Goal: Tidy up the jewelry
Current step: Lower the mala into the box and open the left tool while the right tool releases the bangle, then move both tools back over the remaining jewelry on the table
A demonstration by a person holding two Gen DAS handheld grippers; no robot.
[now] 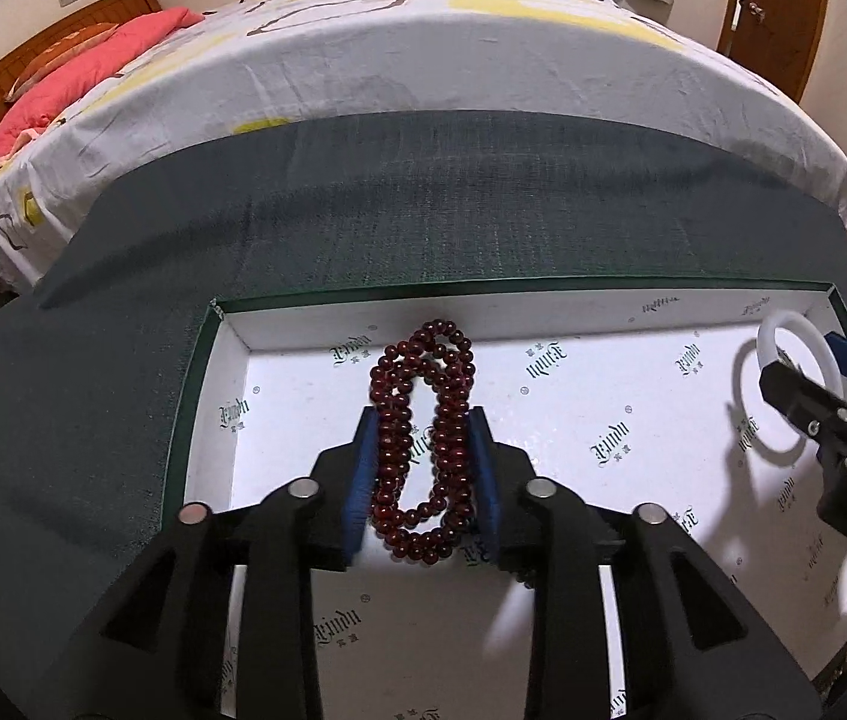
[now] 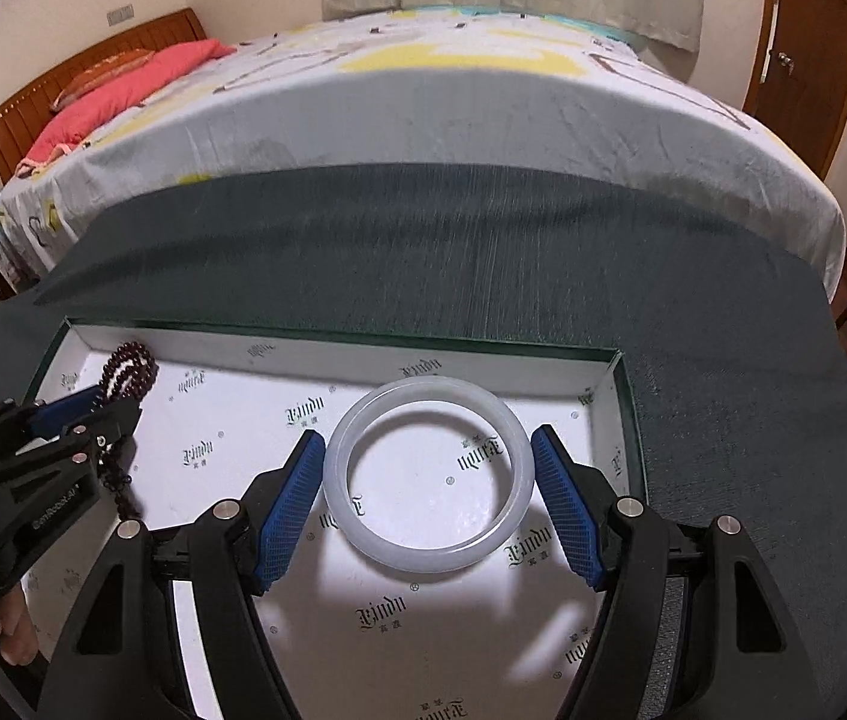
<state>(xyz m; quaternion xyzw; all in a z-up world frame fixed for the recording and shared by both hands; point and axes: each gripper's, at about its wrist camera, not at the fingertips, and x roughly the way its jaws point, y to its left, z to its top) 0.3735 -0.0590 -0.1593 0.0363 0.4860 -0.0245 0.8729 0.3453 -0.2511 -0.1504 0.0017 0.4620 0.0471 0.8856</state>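
My left gripper (image 1: 423, 420) is shut on a dark red bead bracelet (image 1: 423, 438), held over the left part of a white-lined box (image 1: 303, 396). The beads hang looped between the blue pads. In the right wrist view the left gripper (image 2: 93, 408) shows at the left with the beads (image 2: 129, 369). My right gripper (image 2: 428, 441) holds a white jade bangle (image 2: 429, 480) between its blue pads, over the right part of the box (image 2: 603, 414). The bangle also shows in the left wrist view (image 1: 795, 384) with the right gripper (image 1: 807, 378).
The box sits on a dark green cloth (image 1: 423, 210) over a table. Behind it is a bed (image 1: 423, 48) with a patterned sheet and a pink pillow (image 1: 81, 72). A wooden door (image 2: 807, 30) stands at the far right.
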